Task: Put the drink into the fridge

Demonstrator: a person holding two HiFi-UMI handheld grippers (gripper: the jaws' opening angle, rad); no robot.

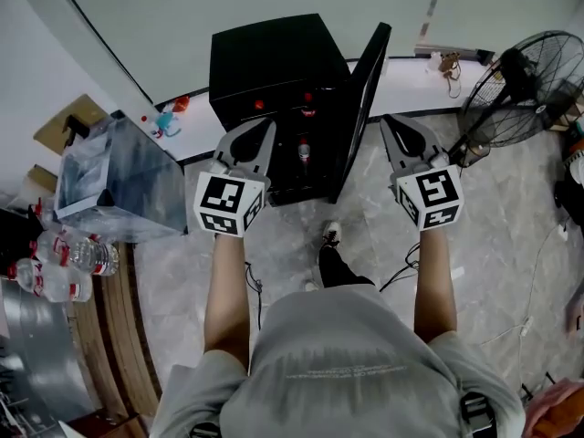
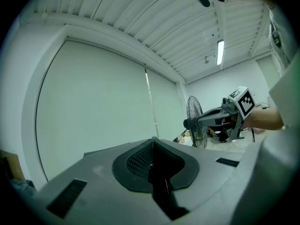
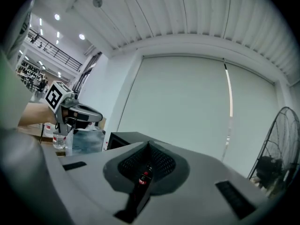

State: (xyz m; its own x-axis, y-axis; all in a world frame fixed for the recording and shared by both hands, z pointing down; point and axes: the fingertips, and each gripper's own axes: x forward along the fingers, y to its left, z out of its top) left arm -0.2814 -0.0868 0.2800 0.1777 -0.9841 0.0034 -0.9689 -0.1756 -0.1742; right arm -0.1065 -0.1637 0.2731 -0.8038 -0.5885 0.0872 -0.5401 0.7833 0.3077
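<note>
A black mini fridge (image 1: 270,62) stands on the floor ahead with its door (image 1: 366,89) swung open to the right. Inside it a dark drink bottle (image 1: 304,151) with a red label stands upright. My left gripper (image 1: 261,131) is raised in front of the fridge's left side, jaws shut and empty. My right gripper (image 1: 396,122) is level with it, just right of the door, jaws together with nothing held. In the right gripper view the bottle (image 3: 144,176) shows far off through the slit below the closed tips (image 3: 149,146). The left gripper view shows closed pads (image 2: 152,143).
A standing fan (image 1: 520,80) is at the right by the wall. On the left, a clear plastic box (image 1: 114,185) and several water bottles (image 1: 64,254) sit on a wooden counter. Cables (image 1: 401,267) lie on the marble floor near my shoe (image 1: 333,263).
</note>
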